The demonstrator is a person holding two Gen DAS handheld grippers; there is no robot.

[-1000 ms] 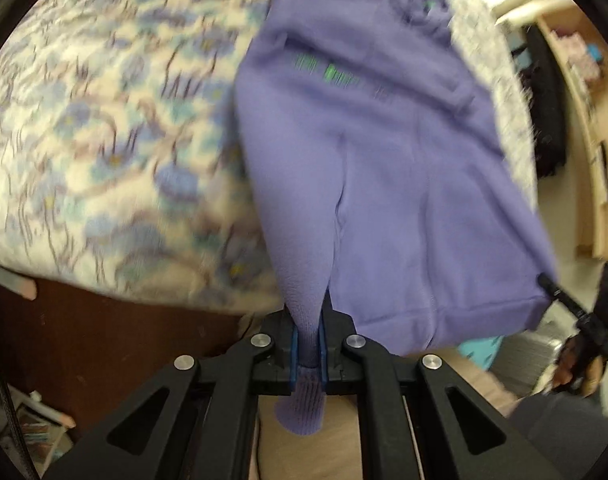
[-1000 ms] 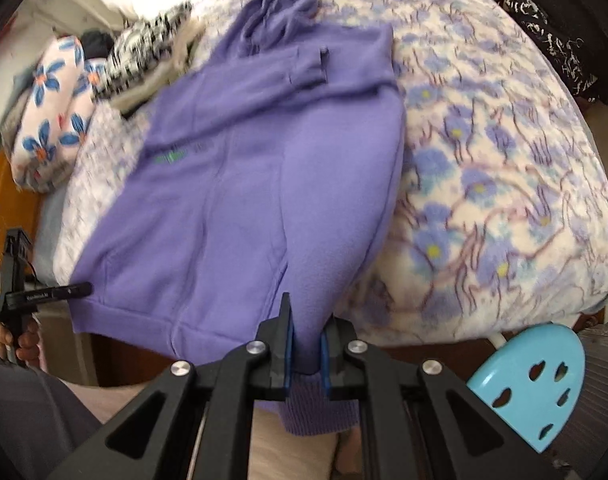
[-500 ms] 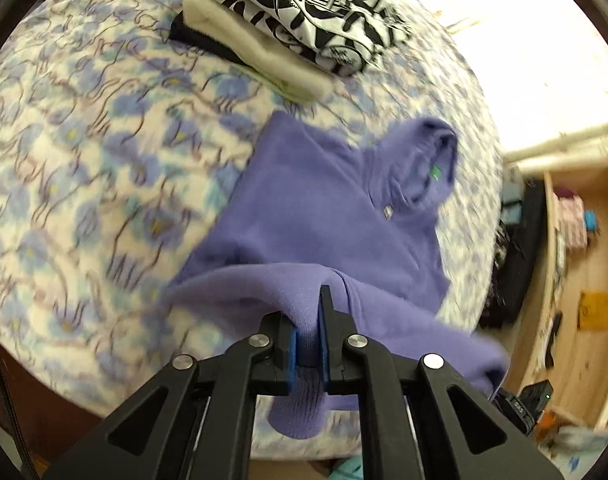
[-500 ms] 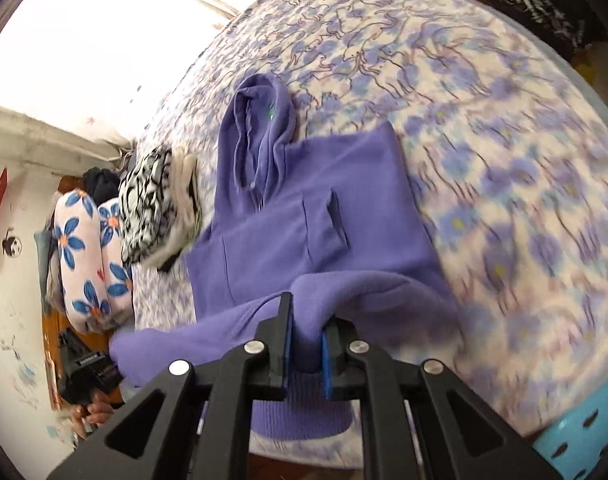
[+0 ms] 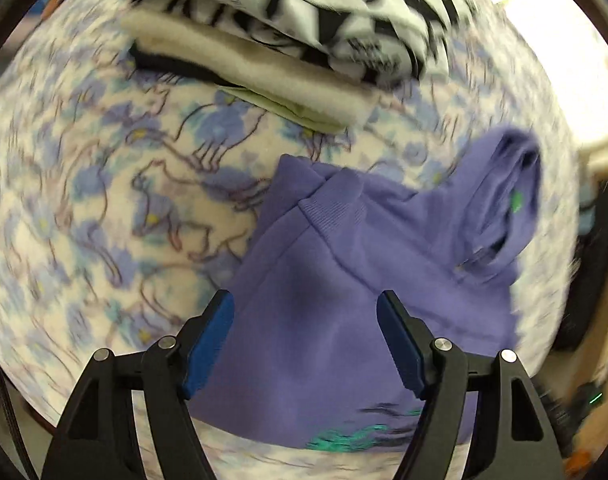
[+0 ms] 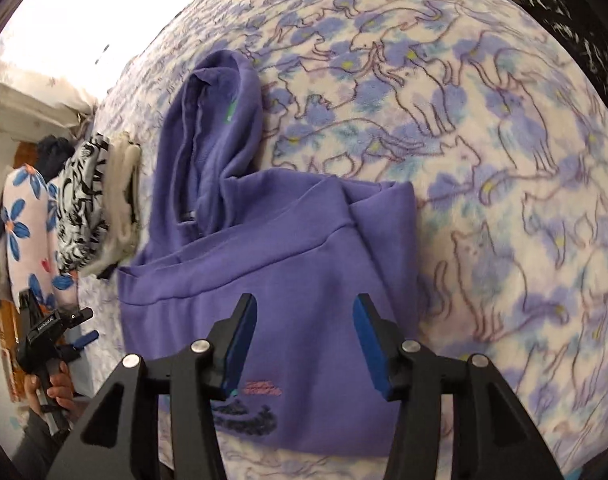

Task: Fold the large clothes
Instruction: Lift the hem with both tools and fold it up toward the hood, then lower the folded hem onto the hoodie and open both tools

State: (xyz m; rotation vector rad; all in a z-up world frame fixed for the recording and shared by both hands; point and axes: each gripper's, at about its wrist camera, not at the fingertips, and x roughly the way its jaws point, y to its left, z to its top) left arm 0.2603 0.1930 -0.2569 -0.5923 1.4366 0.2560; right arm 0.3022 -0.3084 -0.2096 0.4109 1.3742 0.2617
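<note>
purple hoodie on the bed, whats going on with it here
A person with a gripper in each hand is folding the hoodie on the floral bedspread. Its bottom half lies folded up over the chest, hem near the hood. The left gripper and right gripper are both opening right above the fabric, with no cloth pinched between the fingers. A pile of folded clothes sits beside the hoodie.
</note>
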